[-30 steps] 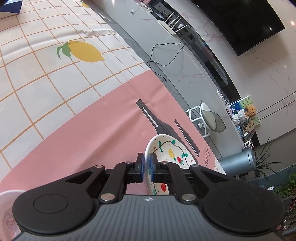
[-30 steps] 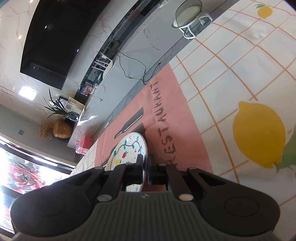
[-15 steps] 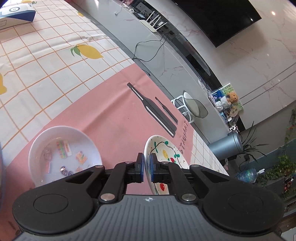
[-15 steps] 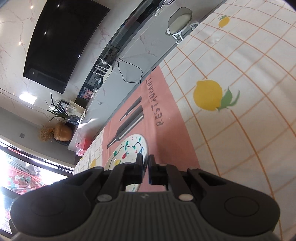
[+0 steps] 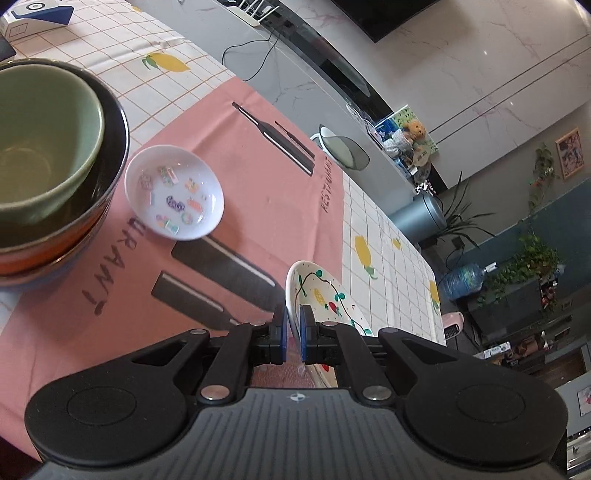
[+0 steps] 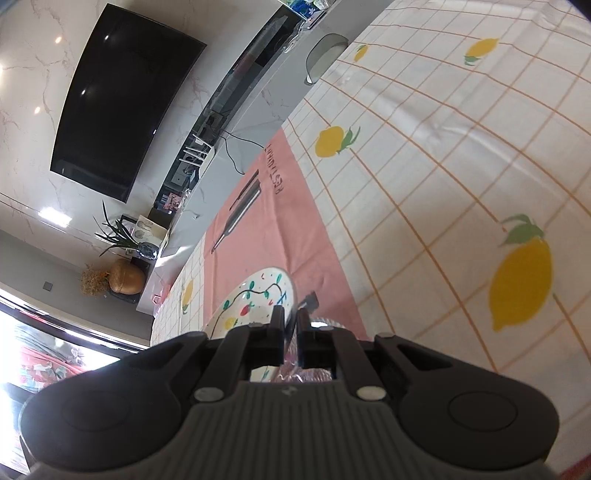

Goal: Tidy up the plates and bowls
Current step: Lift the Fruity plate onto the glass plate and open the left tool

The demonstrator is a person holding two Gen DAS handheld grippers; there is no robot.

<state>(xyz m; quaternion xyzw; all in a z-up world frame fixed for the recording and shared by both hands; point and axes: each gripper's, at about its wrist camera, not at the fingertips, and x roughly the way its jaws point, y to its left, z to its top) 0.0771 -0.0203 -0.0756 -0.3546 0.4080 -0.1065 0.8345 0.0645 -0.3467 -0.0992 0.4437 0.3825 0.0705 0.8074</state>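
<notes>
A white plate painted with green vines and red and yellow fruit hangs tilted above the pink mat. My left gripper is shut on its rim, blue pads on either side. In the right wrist view the same plate shows, with my right gripper shut on its opposite rim. A small white dish with colourful pictures inside lies on the mat ahead to the left. Further left stands a stack of bowls, a green bowl nested in a dark, orange-sided one.
The pink mat with printed bottles lies over a lemon-patterned checked tablecloth. A blue and white box sits at the far left corner. The table's far edge runs along a grey floor with a stool.
Both grippers have carried the plate across the table. In the left wrist view the small white dish and then the stack of bowls came into sight on the left.
</notes>
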